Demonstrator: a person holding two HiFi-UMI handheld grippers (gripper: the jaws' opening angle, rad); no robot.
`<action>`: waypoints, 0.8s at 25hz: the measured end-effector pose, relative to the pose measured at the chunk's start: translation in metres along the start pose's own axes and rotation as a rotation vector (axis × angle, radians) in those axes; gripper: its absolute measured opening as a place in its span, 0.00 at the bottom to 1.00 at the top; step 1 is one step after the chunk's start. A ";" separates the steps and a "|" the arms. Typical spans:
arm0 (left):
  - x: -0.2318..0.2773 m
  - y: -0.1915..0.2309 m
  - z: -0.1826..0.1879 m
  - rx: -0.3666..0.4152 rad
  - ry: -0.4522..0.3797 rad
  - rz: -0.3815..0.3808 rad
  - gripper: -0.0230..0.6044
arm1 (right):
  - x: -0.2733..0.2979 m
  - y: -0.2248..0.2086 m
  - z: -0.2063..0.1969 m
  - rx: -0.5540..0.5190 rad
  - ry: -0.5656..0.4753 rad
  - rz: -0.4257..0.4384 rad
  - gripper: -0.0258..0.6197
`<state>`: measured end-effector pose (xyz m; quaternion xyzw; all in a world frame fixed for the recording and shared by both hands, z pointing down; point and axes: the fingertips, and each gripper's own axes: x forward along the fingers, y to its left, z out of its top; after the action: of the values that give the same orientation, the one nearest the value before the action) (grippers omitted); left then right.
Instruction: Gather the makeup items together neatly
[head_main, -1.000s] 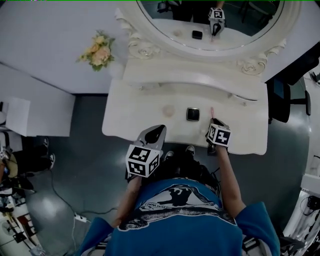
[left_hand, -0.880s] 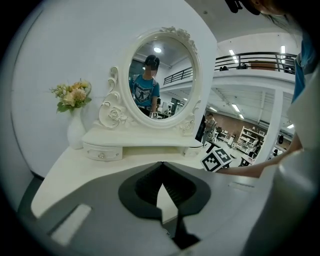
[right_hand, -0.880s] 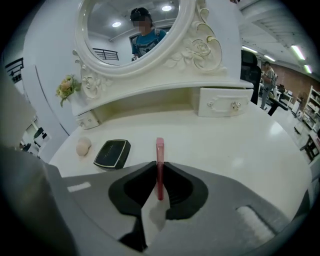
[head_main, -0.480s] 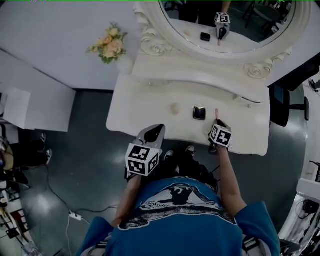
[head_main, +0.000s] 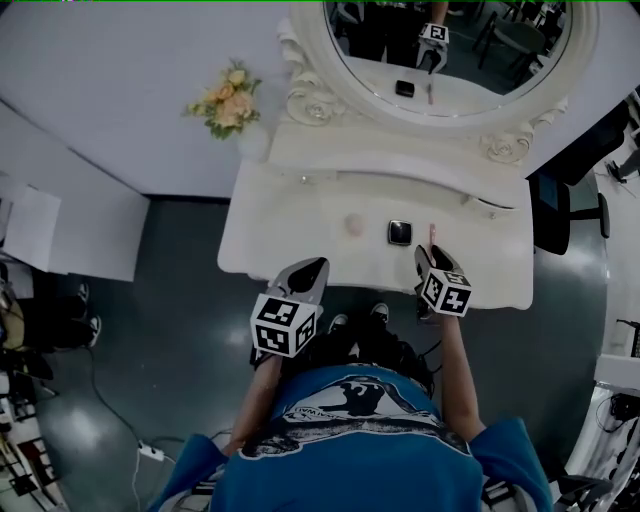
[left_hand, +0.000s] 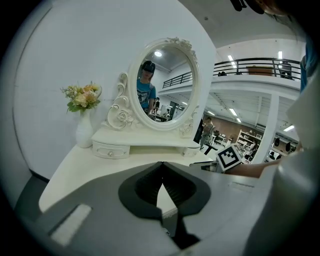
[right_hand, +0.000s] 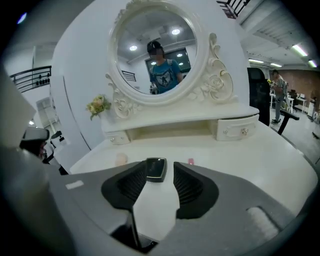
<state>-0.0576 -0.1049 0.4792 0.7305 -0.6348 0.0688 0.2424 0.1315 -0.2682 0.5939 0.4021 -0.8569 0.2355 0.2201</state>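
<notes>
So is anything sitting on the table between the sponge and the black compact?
Nothing visible. In the head view only bare tabletop separates the sponge from the compact. The pink stick lies on the compact's far side, away from the sponge.

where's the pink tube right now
In the head view the pink tube lies flat on the white dressing table, right of centre and just to the right of the black compact.
</notes>
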 end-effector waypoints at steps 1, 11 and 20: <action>-0.001 0.000 -0.001 0.003 0.001 -0.008 0.06 | -0.008 0.010 0.005 -0.005 -0.024 0.021 0.31; 0.004 -0.025 -0.017 0.009 0.031 -0.133 0.06 | -0.084 0.098 0.020 -0.092 -0.171 0.145 0.22; 0.013 -0.054 -0.020 0.033 0.038 -0.204 0.06 | -0.118 0.113 0.008 -0.105 -0.170 0.189 0.19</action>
<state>0.0010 -0.1042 0.4873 0.7939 -0.5510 0.0679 0.2481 0.1087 -0.1402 0.4955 0.3263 -0.9177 0.1751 0.1443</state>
